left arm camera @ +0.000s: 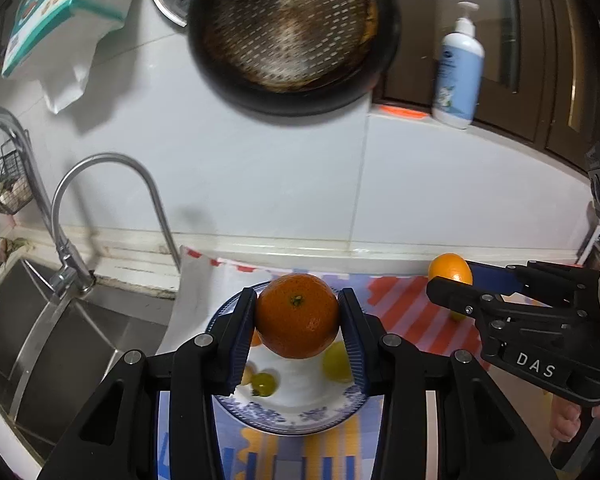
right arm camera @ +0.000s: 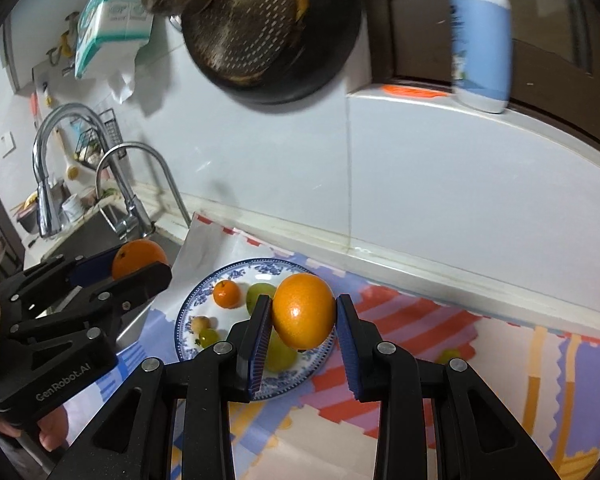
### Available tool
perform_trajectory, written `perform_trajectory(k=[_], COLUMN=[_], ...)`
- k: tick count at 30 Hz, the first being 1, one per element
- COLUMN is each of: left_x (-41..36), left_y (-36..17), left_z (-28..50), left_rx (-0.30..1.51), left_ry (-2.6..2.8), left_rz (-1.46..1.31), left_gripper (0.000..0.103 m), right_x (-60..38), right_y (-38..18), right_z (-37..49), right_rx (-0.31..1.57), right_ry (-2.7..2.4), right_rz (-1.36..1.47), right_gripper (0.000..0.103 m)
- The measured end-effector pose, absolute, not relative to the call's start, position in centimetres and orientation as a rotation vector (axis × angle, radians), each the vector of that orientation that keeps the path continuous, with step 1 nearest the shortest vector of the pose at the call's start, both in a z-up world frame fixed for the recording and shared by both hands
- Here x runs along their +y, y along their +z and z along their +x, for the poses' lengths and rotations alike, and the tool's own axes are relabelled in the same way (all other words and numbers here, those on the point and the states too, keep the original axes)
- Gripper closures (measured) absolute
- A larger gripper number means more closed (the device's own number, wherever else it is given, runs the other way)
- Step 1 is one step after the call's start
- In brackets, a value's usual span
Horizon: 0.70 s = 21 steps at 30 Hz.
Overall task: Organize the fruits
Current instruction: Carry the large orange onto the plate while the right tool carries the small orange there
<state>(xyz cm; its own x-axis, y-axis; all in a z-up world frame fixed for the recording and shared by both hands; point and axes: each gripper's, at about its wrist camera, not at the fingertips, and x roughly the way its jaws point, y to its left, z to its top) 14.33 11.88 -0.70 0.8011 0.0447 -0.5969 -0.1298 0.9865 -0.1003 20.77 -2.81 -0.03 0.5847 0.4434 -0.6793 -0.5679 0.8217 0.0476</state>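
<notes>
Writing first: the right gripper's black body is reading "DAS" in white in the left wrist view, and the left gripper's body is reading "GenRobot.AI" in the right wrist view. Bottle and box print is too blurred to read.

Left gripper [left arm camera: 298, 320] is pointing forward and down, its blue pads [left arm camera: 242, 336] pressing both sides of a dark mandarin [left arm camera: 297, 316], jaws closed only as far as the fruit allows. It is hanging above the blue-patterned plate [left arm camera: 300, 420]. Fingers of the person's hand [right arm camera: 50, 432] are showing under its handle.

Right gripper [right arm camera: 303, 314] is also tilting downward, clamping a lighter orange [right arm camera: 303, 311] between its pads, over the plate's near right rim.

The plate is sitting on a striped mat [right arm camera: 420, 320] and is holding a small mandarin [right arm camera: 226, 294], a green grape-like fruit [right arm camera: 260, 292], a bigger pale green one [right arm camera: 280, 354] under the orange, a small tan fruit [right arm camera: 201, 324] and a small green one [right arm camera: 209, 337]. One more green fruit [right arm camera: 448, 356] is lying on the mat, well apart to the right.

Farther back: sink [left arm camera: 40, 340] and faucet [left arm camera: 112, 208] at left, white wall, a dark pan [left arm camera: 296, 36] hanging, a pump bottle [left arm camera: 458, 64] standing on the ledge, a teal box [left arm camera: 60, 4].
</notes>
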Motion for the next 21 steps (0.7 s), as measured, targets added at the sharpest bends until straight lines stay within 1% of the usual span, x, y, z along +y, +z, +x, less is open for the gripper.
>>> perform_trajectory(k=[9, 21], left_x=[14.1, 14.8], left_y=[-3.7, -8.3], left_z=[16.0, 19.4], left_rx=[0.694, 0.794], left_ry=[0.123, 0.106], left_rz=[-0.147, -0.163], left_gripper=[0.062, 0.062], right_x=[0.3, 2.1], right_y=[-3.5, -8.1], right_z=[23.5, 27.3], right_rx=[0.808, 0.905], right_ry=[0.640, 0.641], right_rz=[-0.228, -0.242], right_gripper=[0.070, 0.070])
